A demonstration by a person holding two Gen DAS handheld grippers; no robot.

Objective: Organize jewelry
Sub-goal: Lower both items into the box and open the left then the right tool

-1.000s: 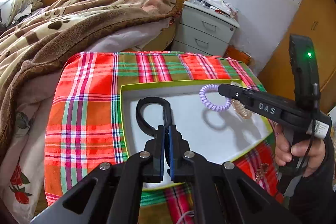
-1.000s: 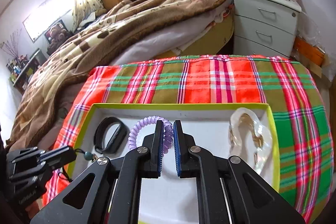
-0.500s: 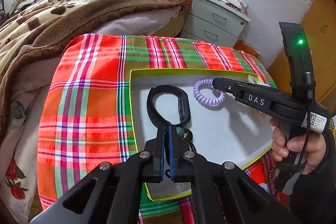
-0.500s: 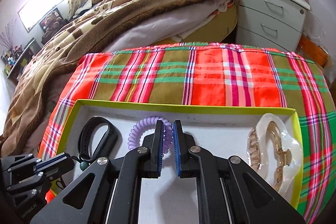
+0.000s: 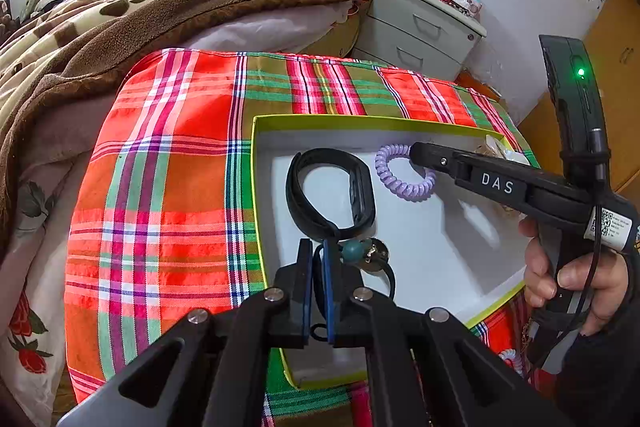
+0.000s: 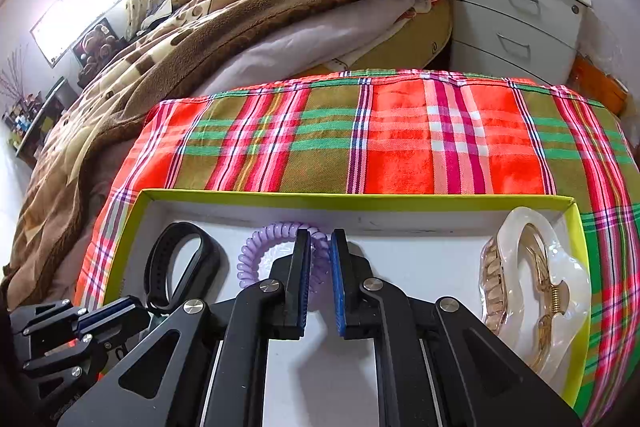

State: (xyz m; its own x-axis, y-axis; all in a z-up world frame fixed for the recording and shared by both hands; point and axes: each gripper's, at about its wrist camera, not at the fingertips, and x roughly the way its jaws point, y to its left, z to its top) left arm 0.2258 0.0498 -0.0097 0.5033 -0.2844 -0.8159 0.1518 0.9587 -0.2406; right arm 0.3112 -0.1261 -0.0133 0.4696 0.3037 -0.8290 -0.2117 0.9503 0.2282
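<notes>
Two large things fill the back of my view: a bed with a brown paw-print blanket (image 5: 132, 11) and a grey bedside cabinet with drawers (image 6: 516, 15). Nearer stands the bench under a red and green checked cloth (image 5: 168, 163), and on it lies a shallow white box with a yellow-green rim (image 5: 256, 187). Inside the box, at its right end, lies a translucent cream hair claw with a gold spring (image 6: 536, 291). Toward the left lies a black looped wristband (image 5: 332, 191), and just beside it a lilac spiral hair tie (image 5: 404, 173). Near the wristband is a thin black cord carrying a small green bead (image 5: 353, 251) and a little metal charm.

My left tongs (image 5: 316, 255) are opening only a little, and the black cord passes between the blue pads; whether they press it I cannot tell. My right tongs (image 6: 320, 247) stand a narrow way apart, with the near coils of the lilac tie in the gap. The left pad seems to touch the coils, the right one does not.
</notes>
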